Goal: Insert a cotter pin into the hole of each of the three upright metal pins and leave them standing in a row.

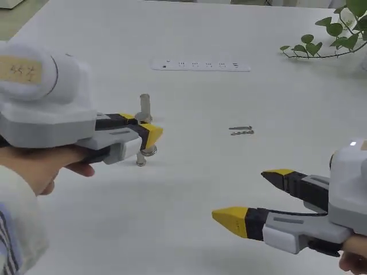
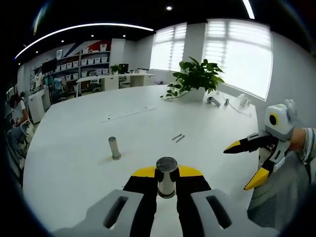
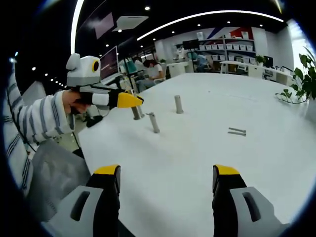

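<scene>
Left gripper [image 2: 167, 171] clamped on metal pin [image 2: 167, 183], left part of desk [image 1: 189, 189]; second pin [image 2: 114, 148] beyond. Right gripper [image 1: 238, 194] jaws apart, empty, near front edge. Cotter pins [image 1: 241, 130] mid-desk. Likely best: hold pin upright, steady; pinch one cotter pin by head

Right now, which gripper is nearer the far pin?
Left. The left gripper sits just in front of the far pin, jaws shut on a second pin; the right gripper hangs open well off to the right, nearer the person.

3 metal pins [image 1: 144, 106], 2 cotter pins [image 1: 241, 128], 1 pwr strip [image 1: 200, 65], 1 plant [image 1: 332, 34]
</scene>
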Available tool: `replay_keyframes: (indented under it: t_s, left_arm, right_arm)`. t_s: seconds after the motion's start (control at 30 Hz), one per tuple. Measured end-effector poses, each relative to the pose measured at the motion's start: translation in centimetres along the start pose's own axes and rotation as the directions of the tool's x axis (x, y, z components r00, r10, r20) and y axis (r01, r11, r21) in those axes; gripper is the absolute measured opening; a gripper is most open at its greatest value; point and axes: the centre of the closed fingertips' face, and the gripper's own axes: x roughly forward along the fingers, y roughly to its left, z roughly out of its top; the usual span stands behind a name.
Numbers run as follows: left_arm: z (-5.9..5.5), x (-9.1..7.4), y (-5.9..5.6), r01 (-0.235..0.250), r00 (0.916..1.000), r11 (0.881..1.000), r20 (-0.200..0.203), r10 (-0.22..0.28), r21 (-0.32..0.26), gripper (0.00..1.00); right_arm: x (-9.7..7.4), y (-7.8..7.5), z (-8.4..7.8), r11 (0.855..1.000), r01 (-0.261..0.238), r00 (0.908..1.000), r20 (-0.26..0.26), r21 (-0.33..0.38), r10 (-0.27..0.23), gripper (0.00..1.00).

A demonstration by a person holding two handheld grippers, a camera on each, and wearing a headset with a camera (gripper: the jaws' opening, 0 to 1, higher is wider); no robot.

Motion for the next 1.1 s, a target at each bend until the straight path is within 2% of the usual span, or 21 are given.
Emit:
replay_keyframes:
  t_s: [0.13, 0.27, 0.37, 0.47, 0.63, 0.9, 1.1]
  left_arm:
    - [-1.2, 0.8, -0.4, 0.001, 1.0, 1.0, -0.008, -0.001, -0.016, 0.11]
    - [-2.3, 1.6, -0.8, 0.0, 0.9995, 1.0, -0.032, 0.0, 0.011, 0.11]
    - [-2.5, 2.0, -0.9, -0.008, 0.9998, 1.0, -0.016, 0.008, 0.026, 0.11]
    - [-2.8, 2.4, -1.1, -0.017, 0.9997, 0.997, -0.015, 0.018, 0.077, 0.11]
    - [-3.5, 2.9, -1.5, 0.003, 0.9999, 0.995, -0.015, -0.002, 0.098, 0.11]
    - [-5.2, 3.4, -1.4, 0.004, 0.9998, 0.998, -0.022, -0.002, 0.063, 0.12]
    - [-6.3, 3.5, -1.8, 0.011, 0.9994, 0.996, -0.035, -0.008, 0.091, 0.12]
  right_arm:
    - [-0.1, 0.0, -0.2, 1.0, 0.002, 1.0, -0.002, 0.005, -0.002, 0.78]
    - [-0.2, 0.0, -0.3, 1.0, 0.004, 1.0, -0.004, 0.003, -0.004, 0.78]
    - [-0.3, -0.1, -0.4, 1.0, 0.008, 1.0, -0.004, 0.003, -0.008, 0.79]
    - [-0.5, -0.3, -0.5, 1.0, 0.017, 0.9999, -0.004, 0.011, -0.017, 0.8]
    - [-0.7, -0.4, -0.7, 1.0, 0.023, 0.9997, -0.011, 0.018, -0.023, 0.8]
    - [-1.0, -0.5, -0.8, 0.999, 0.027, 0.9995, -0.013, 0.023, -0.027, 0.8]
    - [-1.2, -0.6, -0.8, 0.999, 0.035, 0.9993, -0.014, 0.026, -0.034, 0.8]
